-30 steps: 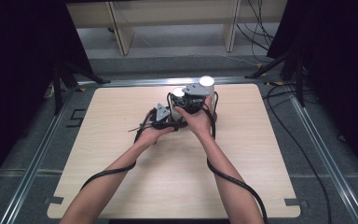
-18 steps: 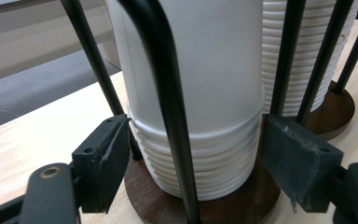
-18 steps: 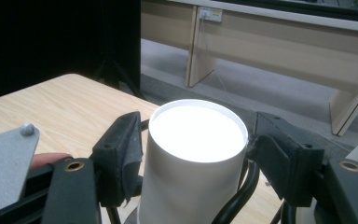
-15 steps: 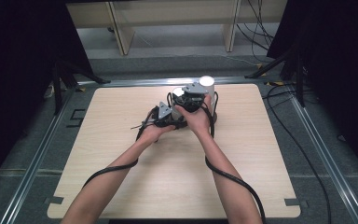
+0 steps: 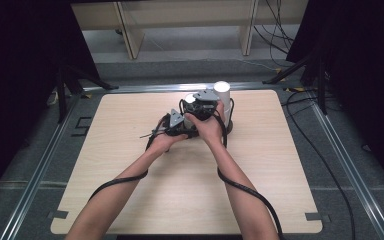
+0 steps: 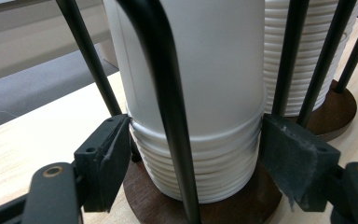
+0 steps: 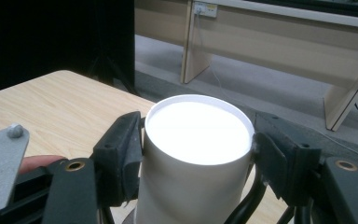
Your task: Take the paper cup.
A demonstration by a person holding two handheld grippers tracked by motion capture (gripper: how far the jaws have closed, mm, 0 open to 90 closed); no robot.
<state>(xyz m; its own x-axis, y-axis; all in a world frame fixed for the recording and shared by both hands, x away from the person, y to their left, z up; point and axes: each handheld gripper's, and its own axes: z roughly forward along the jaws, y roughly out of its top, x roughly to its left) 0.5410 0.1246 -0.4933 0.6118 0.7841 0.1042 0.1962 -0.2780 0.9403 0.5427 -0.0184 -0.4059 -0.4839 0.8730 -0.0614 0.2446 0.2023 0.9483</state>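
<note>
my left gripper [image 6: 193, 163] clamps the near cup stack [image 6: 196, 158]; my right gripper [image 7: 198, 149], jaws just eased, hugs its top cup [image 7: 196, 154]; a second stack [image 6: 307, 56] stands beyond.

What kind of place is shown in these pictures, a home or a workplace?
Probably a lab or recording studio, not a home: a bare wooden table stands in a metal floor frame, black curtains hang at both sides, and loose cables lie on the floor behind.
</note>
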